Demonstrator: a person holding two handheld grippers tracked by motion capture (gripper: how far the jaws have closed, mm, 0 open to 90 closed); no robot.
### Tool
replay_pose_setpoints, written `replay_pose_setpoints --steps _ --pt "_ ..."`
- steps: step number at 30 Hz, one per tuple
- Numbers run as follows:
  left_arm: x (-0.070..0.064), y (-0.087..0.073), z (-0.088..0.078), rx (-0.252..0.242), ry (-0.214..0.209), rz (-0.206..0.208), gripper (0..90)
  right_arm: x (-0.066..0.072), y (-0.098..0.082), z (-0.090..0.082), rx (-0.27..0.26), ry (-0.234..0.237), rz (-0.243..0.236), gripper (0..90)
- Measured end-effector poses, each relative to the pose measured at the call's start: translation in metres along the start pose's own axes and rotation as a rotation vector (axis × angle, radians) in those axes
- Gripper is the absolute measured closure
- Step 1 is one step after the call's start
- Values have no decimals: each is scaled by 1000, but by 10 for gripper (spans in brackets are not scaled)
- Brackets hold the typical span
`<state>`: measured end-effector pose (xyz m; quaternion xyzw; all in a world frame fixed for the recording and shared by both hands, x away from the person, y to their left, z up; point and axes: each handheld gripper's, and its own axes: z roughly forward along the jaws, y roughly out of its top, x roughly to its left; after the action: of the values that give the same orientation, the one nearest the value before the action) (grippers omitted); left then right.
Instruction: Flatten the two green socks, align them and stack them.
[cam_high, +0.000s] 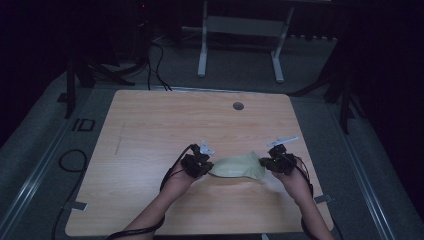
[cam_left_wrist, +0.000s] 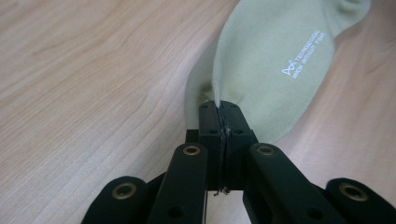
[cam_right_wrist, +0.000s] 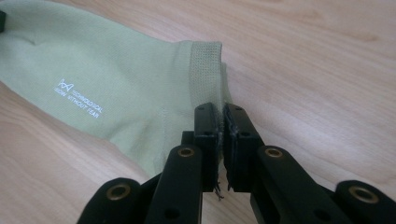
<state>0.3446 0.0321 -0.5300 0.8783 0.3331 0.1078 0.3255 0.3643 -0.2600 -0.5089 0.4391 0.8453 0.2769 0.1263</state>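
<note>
A pale green sock (cam_high: 235, 166) is stretched between two grippers above a wooden table (cam_high: 150, 130). In the high view the sock sits toward the near edge of the table, a little right of its middle, well on the near side of the small round grey cap (cam_high: 238, 106) set into the tabletop near the far edge.

The left gripper (cam_high: 204, 166) pinches the sock's left end. In the left gripper view its jaws are pressed together with only a thin fold of the fabric (cam_left_wrist: 275, 60) caught between the pads, at the rounded closed end of the sock. White lettering (cam_left_wrist: 303, 53) is printed on the cloth just beyond that grip.

The right gripper (cam_high: 265, 162) pinches the sock's right end. In the right gripper view its jaws are closed on the ribbed cuff (cam_right_wrist: 205, 70), with the edge of the cuff running down between the pads; a narrow slit shows between the two pads where the cloth sits. The same white lettering (cam_right_wrist: 79, 99) lies to the left of the cuff in that view.

The person's forearms come in from the near edge of the table, one to each gripper. A dark cable (cam_high: 170, 172) loops from the left gripper back along the arm. Beyond the table's far edge stands a white metal frame (cam_high: 240, 40) on the grey floor.
</note>
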Motion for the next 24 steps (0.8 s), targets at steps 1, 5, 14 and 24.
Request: replay_pose_setpoints --steps 1,5,14,24 --pt "1 -1 3 6 -4 -8 882 -1 0 3 6 -3 3 845" --pt "4 -2 13 24 7 -16 881 -7 -1 14 28 -3 27 844" --pt "6 -8 23 29 5 -19 790 -10 -5 33 59 -3 25 779" --pt "7 -12 8 -44 15 -51 369 -6 -3 23 20 0 -7 461"
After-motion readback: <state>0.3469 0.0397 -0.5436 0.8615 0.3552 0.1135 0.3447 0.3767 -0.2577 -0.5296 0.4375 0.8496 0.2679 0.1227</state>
